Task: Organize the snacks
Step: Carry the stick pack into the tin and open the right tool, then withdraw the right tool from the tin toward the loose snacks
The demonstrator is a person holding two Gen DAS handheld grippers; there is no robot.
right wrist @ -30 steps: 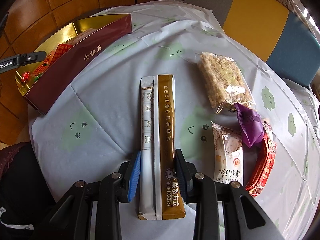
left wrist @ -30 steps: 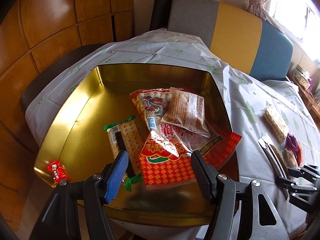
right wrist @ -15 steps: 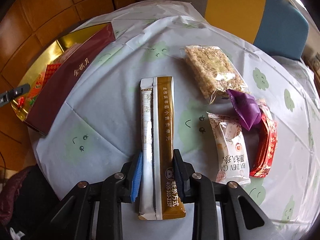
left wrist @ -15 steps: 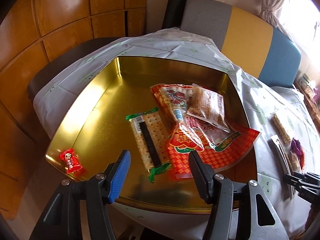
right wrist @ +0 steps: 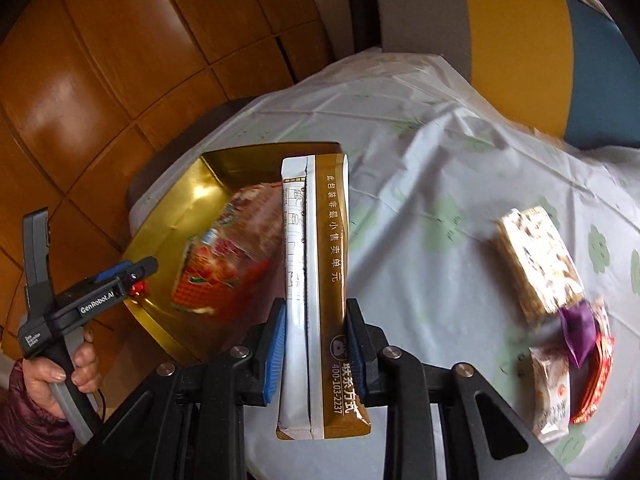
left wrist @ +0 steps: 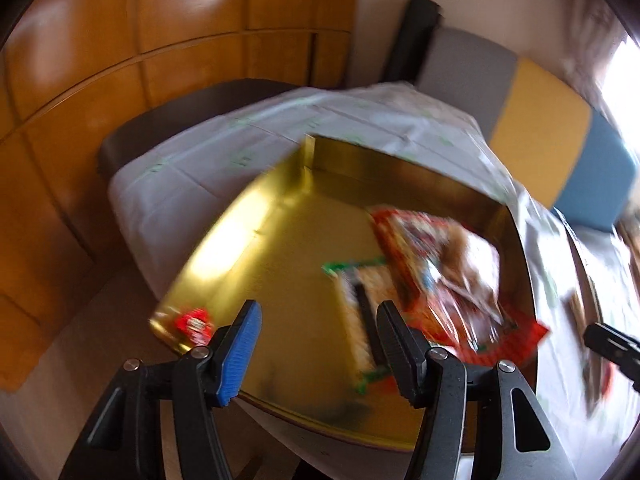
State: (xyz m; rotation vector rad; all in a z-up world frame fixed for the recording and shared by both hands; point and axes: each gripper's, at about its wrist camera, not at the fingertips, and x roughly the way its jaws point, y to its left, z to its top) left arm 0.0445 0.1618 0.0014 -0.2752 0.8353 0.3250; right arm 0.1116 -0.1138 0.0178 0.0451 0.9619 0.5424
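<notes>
Nearest in the right wrist view, the right gripper (right wrist: 314, 350) has its jaws clamped narrow on a long white and gold-brown sachet (right wrist: 316, 280), gripped across its lower part so that most of its length stands up clear of the desk (right wrist: 440, 208). Holding it near one end likely leaves the free end ready to be laid into the tin. The gripper tilts downward, and the sachet's upper end overlaps the view of the gold tin (right wrist: 176, 216) beyond it.

At the left edge of the same view, a hand (right wrist: 60, 372) in a dark red sleeve holds the left gripper (left wrist: 316, 344), which hangs over the tin's near rim. In the left wrist view its jaws stand fairly wide with nothing between them, angled down at the tin floor, probably parked out of the way.

Inside the tin lie a cracker pack with green ends (left wrist: 360, 300), a pile of red and orange packets (left wrist: 440, 272) toward the right, and one small red candy (left wrist: 194, 322) alone at the near left corner.

To the right on the cloth, apart from the tin, wait a rice-crisp bar (right wrist: 540, 264), a purple wrapper (right wrist: 580, 328), a pale packet (right wrist: 548, 384) and a red packet (right wrist: 596, 376). Farther off stands a grey, yellow and blue chair back (right wrist: 520, 28).
</notes>
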